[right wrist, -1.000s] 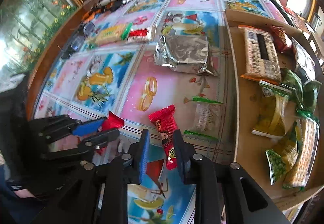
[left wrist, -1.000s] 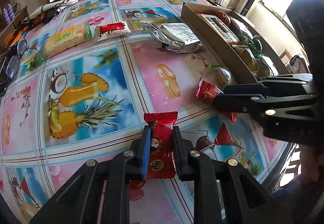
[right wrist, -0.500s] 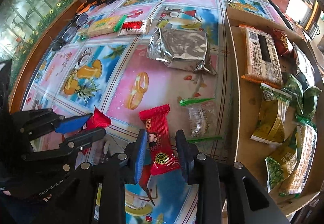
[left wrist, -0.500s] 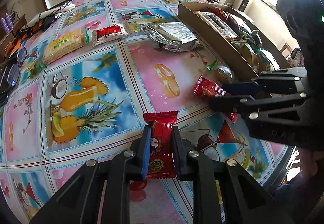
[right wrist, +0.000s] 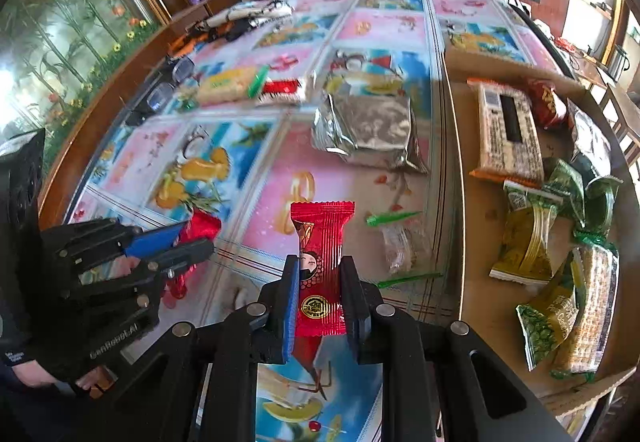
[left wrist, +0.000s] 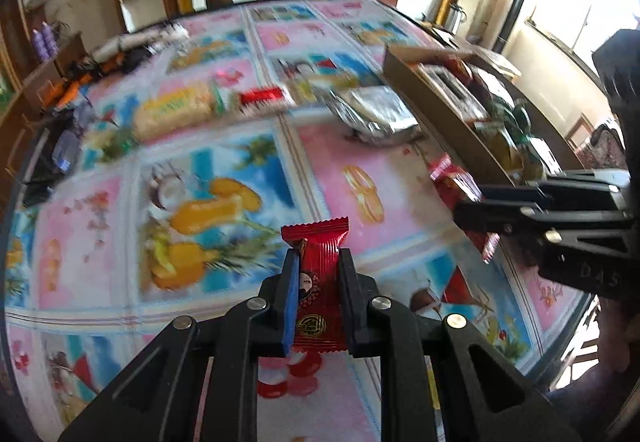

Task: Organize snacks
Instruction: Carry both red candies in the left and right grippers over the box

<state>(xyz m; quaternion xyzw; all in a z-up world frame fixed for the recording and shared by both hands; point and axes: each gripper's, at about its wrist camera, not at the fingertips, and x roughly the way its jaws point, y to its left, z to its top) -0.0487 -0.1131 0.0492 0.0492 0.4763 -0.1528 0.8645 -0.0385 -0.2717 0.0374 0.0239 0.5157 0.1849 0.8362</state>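
Red wrappers fill both grippers: the left gripper (left wrist: 318,274) has its fingers clenched on one red candy (left wrist: 318,282), and the right gripper (right wrist: 320,282) grips a second candy (right wrist: 320,262), both lifted above the desk (right wrist: 276,170). Beside the tray (right wrist: 472,282), a clear packet (right wrist: 404,246) lies on the desk, with a silver pouch (right wrist: 368,130) beyond it. Inside the tray sit green packs (right wrist: 560,302) and a biscuit pack (right wrist: 510,130).
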